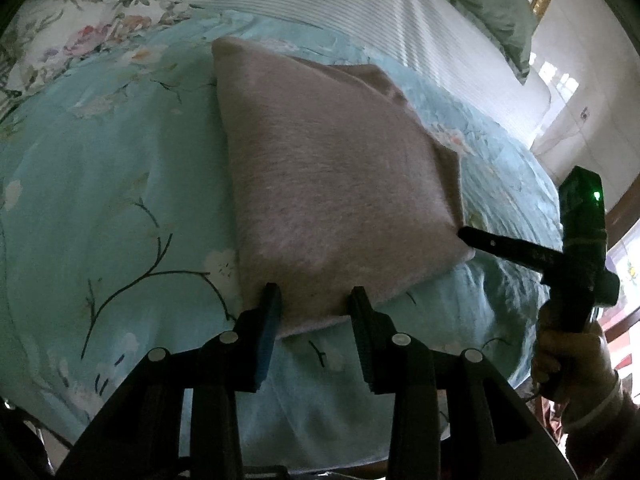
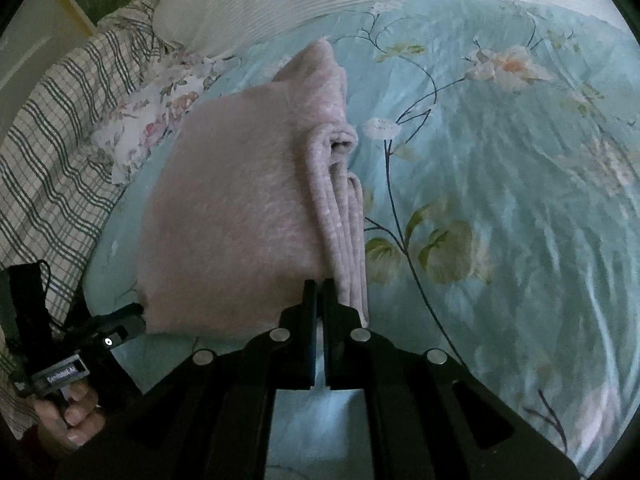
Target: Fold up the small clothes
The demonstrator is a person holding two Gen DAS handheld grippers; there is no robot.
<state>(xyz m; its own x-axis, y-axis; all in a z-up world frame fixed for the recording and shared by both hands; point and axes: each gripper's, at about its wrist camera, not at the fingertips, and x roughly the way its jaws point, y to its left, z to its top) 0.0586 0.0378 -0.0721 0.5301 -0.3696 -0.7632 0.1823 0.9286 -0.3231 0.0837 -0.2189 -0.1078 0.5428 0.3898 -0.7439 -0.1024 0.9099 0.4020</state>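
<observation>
One pink fleece garment [image 1: 336,184], folded into a thick pad with four or so stacked layers showing along its right edge, lies on your one teal floral bedspread [image 1: 100,200], near its front edge. Your left gripper [image 1: 316,300] stands released, its jaws apart astride the near hem, probably so the fold can settle. Your right gripper [image 2: 319,286] is clenched on nothing, tips at the near right corner, likely to tidy it; two grippers, one garment.
</observation>
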